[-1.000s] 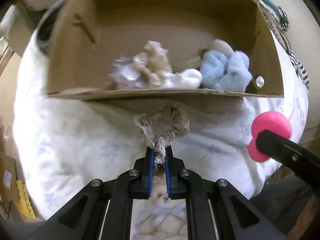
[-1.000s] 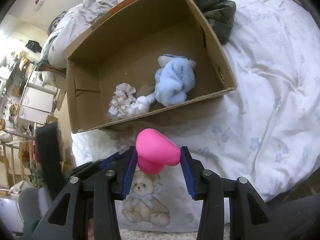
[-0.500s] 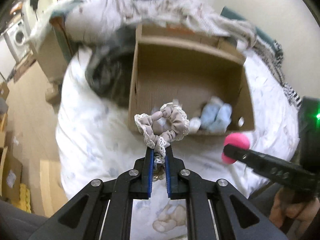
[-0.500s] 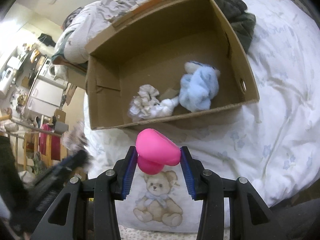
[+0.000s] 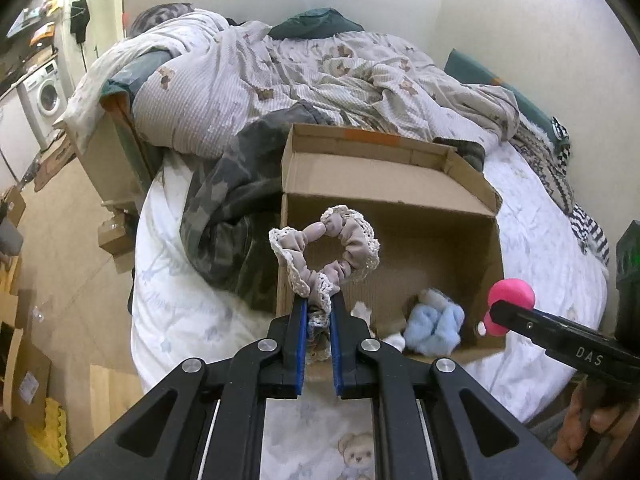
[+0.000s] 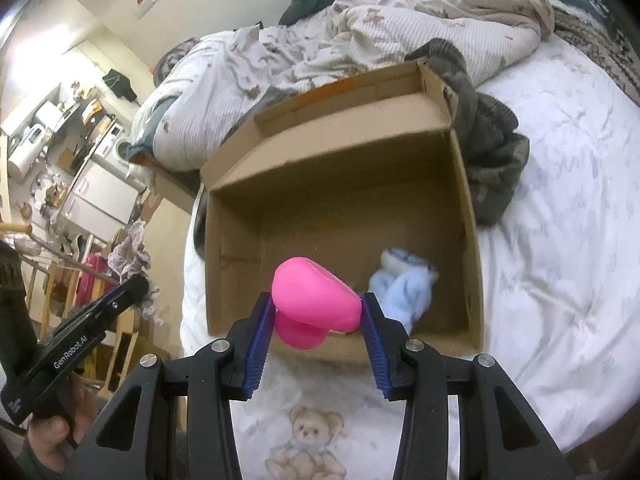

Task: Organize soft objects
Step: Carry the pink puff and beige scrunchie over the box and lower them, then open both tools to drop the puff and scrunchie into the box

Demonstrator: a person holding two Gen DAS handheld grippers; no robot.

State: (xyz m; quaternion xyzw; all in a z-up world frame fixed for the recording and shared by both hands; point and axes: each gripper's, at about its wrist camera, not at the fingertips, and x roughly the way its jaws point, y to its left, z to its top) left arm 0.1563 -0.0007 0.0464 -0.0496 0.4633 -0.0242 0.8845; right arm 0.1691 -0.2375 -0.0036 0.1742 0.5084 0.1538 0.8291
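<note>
My left gripper [image 5: 318,312] is shut on a beige lace-trimmed scrunchie [image 5: 326,250], held in the air in front of an open cardboard box [image 5: 384,184]. My right gripper [image 6: 316,316] is shut on a pink soft toy [image 6: 312,304], held above the box's near edge [image 6: 348,348]. The pink toy also shows at the right of the left wrist view [image 5: 510,304]. A light blue plush [image 6: 404,288] lies on the box floor at the near right; it also shows in the left wrist view [image 5: 434,326], next to a white soft item [image 5: 394,340].
The box sits on a white floral bedspread [image 6: 560,240]. A dark camouflage garment [image 5: 228,216] lies left of the box and a rumpled striped duvet [image 5: 300,68] behind it. The bed edge and wooden floor [image 5: 60,240] are at left.
Both grippers have risen and drawn back from the box, so more of the bed and room shows. Each still holds its item.
</note>
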